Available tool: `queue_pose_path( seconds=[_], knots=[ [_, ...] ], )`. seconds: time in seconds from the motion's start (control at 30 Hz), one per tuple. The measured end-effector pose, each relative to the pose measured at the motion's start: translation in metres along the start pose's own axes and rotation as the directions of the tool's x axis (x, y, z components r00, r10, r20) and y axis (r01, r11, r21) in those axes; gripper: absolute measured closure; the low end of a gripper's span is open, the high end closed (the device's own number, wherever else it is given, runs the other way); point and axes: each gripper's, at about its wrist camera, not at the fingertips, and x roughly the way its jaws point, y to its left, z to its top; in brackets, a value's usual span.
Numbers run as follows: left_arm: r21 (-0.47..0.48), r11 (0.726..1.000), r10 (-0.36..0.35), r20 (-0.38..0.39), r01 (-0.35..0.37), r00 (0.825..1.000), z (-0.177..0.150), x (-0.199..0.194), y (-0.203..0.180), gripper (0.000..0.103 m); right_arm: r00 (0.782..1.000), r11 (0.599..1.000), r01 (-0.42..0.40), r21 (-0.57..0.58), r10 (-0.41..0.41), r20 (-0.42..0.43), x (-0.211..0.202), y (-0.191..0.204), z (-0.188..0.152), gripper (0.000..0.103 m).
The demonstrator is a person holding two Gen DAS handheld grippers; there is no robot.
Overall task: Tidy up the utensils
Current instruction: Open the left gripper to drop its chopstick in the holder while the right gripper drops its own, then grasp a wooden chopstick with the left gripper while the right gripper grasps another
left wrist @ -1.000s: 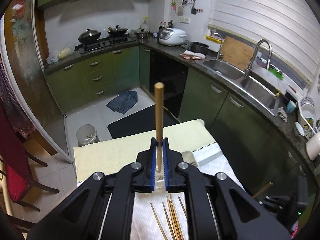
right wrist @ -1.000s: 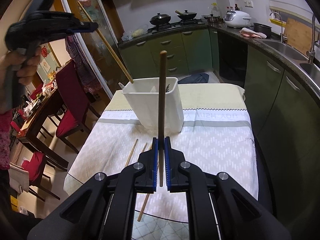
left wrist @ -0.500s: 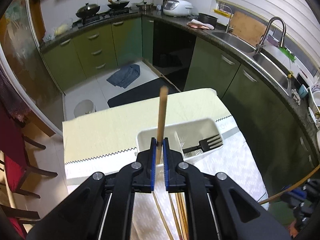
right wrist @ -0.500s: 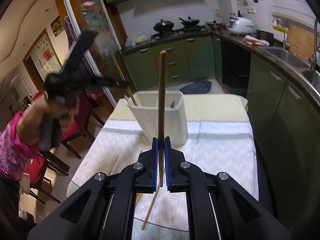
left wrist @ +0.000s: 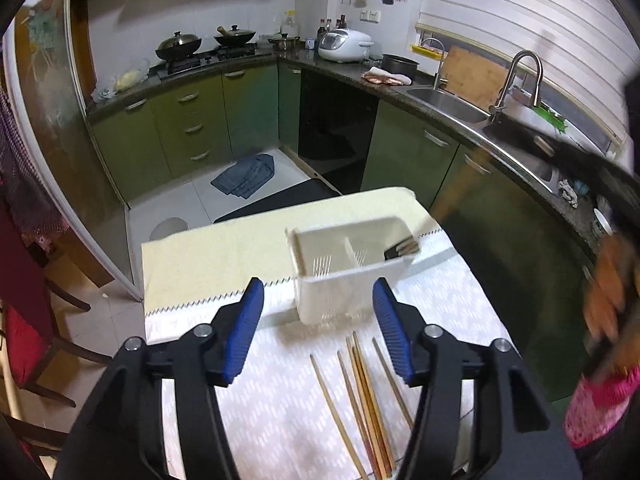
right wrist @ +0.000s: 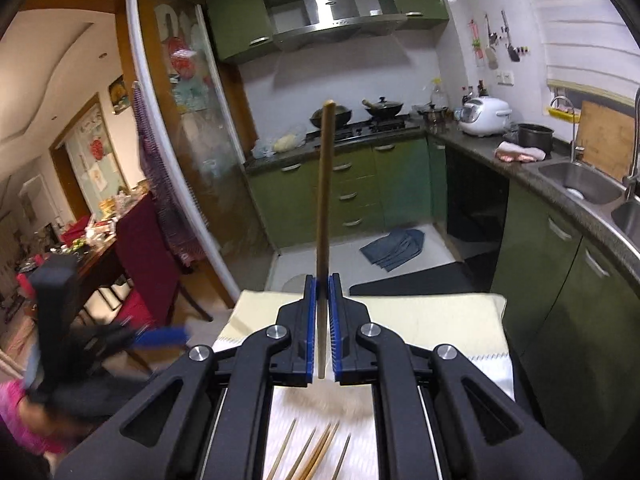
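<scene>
In the left wrist view my left gripper (left wrist: 318,320) is open and empty, just in front of the white utensil caddy (left wrist: 352,272) on the tablecloth. A dark fork head (left wrist: 400,249) shows in the caddy's right compartment. Several wooden chopsticks (left wrist: 362,392) lie on the cloth near me. In the right wrist view my right gripper (right wrist: 321,312) is shut on one wooden chopstick (right wrist: 325,184), which points up. The caddy is a white blur (right wrist: 324,400) below the gripper. The left gripper shows blurred at the left (right wrist: 160,336). More chopsticks (right wrist: 316,456) lie below.
The table (left wrist: 216,256) has a yellow and white patterned cloth. Green kitchen cabinets (left wrist: 188,120) and a sink (left wrist: 452,100) stand beyond it. A red chair (left wrist: 24,312) is at the left. The other hand and gripper blur at the right (left wrist: 608,300).
My left gripper has let go of its chopstick and opened, then drawn back from the caddy. My right gripper has moved up over the caddy with its chopstick.
</scene>
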Motion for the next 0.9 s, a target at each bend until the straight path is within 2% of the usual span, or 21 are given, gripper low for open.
queue_pose_path(
  seconds=[0.07, 0.13, 0.23, 0.3, 0.47, 0.53, 0.7, 0.83, 0.9],
  knots=[
    [-0.005, 1.000, 0.000, -0.007, 0.000, 1.000, -0.014, -0.003, 0.004, 0.041, 1.000, 1.000, 0.021, -0.003, -0.021, -0.012, 0.021, 0.001, 0.004, 0.096],
    [-0.018, 1.000, -0.004, -0.017, 0.003, 1.000, -0.024, -0.004, 0.009, 0.039, 0.999, 0.999, 0.045, -0.006, -0.045, -0.030, 0.045, 0.000, 0.002, 0.096],
    [-0.020, 1.000, 0.000, -0.044, -0.001, 0.999, -0.040, -0.003, 0.013, 0.037, 0.996, 0.997, 0.076, -0.019, -0.077, -0.053, 0.073, -0.003, -0.006, 0.096],
    [-0.038, 0.999, 0.003, -0.062, -0.005, 0.998, -0.052, -0.001, 0.016, 0.031, 0.992, 0.996, 0.086, -0.024, -0.088, -0.086, 0.089, -0.006, -0.017, 0.096],
    [-0.041, 0.999, -0.003, -0.129, -0.002, 0.992, -0.076, 0.011, 0.018, 0.031, 0.980, 0.994, 0.100, -0.050, -0.108, -0.168, 0.117, -0.011, -0.049, 0.095],
    [-0.040, 0.999, -0.001, -0.154, -0.005, 0.988, -0.082, 0.017, 0.019, 0.031, 0.974, 0.992, 0.108, -0.062, -0.118, -0.193, 0.122, -0.011, -0.056, 0.088],
    [-0.051, 0.998, 0.012, -0.206, -0.023, 0.978, -0.091, 0.035, 0.018, 0.030, 0.975, 0.992, 0.106, -0.062, -0.116, -0.188, 0.106, -0.009, -0.061, 0.088],
    [-0.062, 0.997, 0.015, -0.299, -0.035, 0.954, -0.105, 0.071, 0.011, 0.030, 0.987, 0.995, 0.076, -0.059, -0.083, -0.138, 0.054, -0.008, -0.065, 0.077],
    [-0.076, 0.996, 0.009, -0.362, -0.039, 0.932, -0.116, 0.098, 0.006, 0.030, 0.987, 0.995, 0.073, -0.071, -0.083, -0.140, 0.034, -0.011, -0.072, 0.075]
  ],
)
